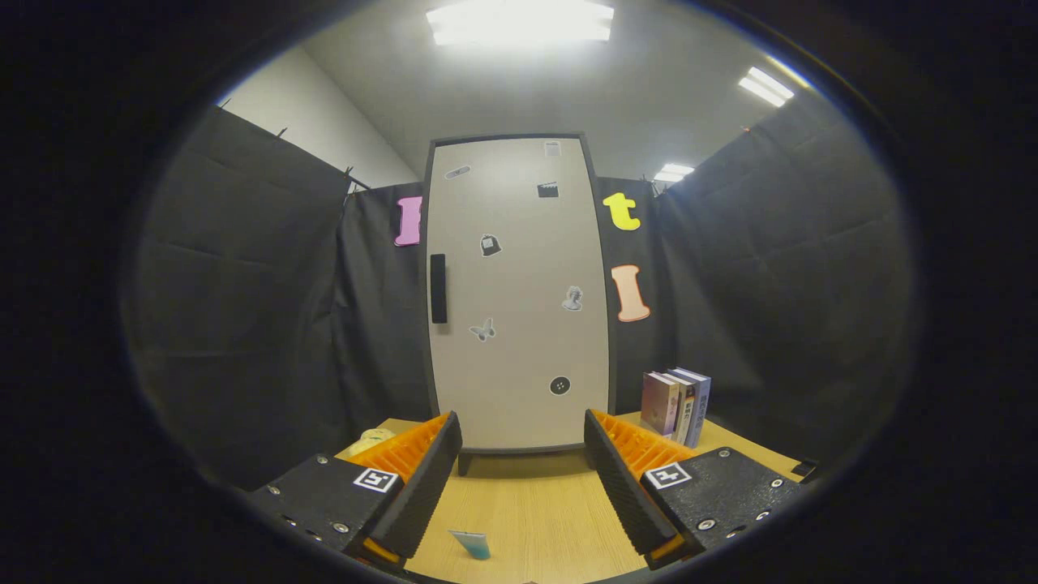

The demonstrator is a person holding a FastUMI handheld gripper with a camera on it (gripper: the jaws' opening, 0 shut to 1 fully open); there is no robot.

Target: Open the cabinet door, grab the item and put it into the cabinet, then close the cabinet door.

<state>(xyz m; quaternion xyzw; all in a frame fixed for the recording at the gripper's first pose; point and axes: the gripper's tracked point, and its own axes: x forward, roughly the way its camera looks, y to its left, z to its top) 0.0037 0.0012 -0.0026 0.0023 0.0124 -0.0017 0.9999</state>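
Here, the gripper (523, 454) hangs spread wide and empty — a small teal tube (473, 543) lies on the wooden table (535, 511) between its fingers, before the closed cabinet door (519, 292).

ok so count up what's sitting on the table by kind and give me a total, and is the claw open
Cabinet, door shut: 1
Books, upright right of the cabinet: 3
Small teal item between the fingers: 1
Pale object behind the left finger: 1
Total: 6
Claw: open, holding nothing.
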